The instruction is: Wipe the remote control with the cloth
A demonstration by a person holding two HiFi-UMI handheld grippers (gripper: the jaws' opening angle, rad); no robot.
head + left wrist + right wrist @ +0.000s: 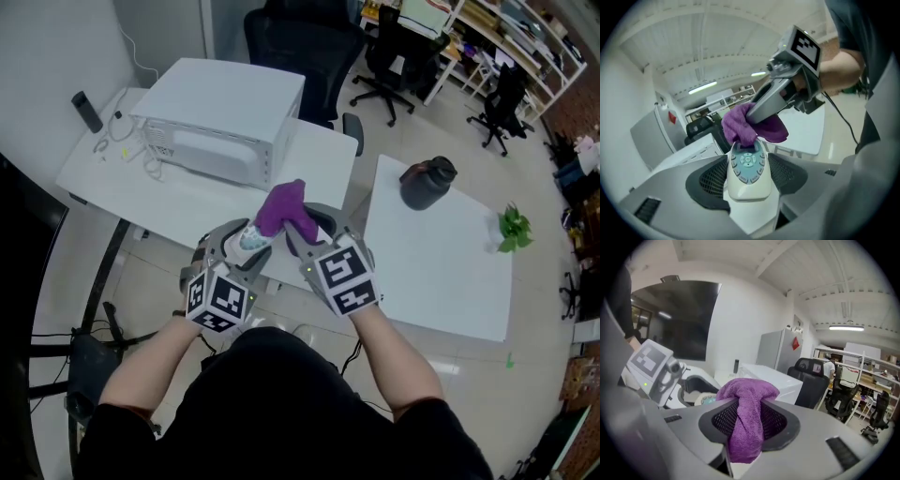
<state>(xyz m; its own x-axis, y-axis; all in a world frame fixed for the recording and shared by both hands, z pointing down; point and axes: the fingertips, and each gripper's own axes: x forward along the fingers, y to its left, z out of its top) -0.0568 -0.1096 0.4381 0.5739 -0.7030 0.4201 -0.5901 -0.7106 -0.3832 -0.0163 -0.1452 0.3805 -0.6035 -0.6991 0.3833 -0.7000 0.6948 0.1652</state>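
My left gripper (246, 246) is shut on a white remote control (747, 171) with a pale blue button panel, held up in the air in front of me. My right gripper (302, 236) is shut on a purple cloth (746, 420) that bunches out past its jaws. In the left gripper view the purple cloth (746, 125) lies on the far end of the remote, with the right gripper (757, 123) reaching in from the upper right. The head view shows the cloth (281, 208) above the remote (253, 241), between the two grippers.
Below and ahead stands a white table (141, 178) bearing a white box-shaped machine (220, 117), a small dark object (87, 111) and cables. A second white table (441, 267) to the right holds a dark jug (427, 182) and a small green plant (513, 229). Office chairs (305, 52) stand behind.
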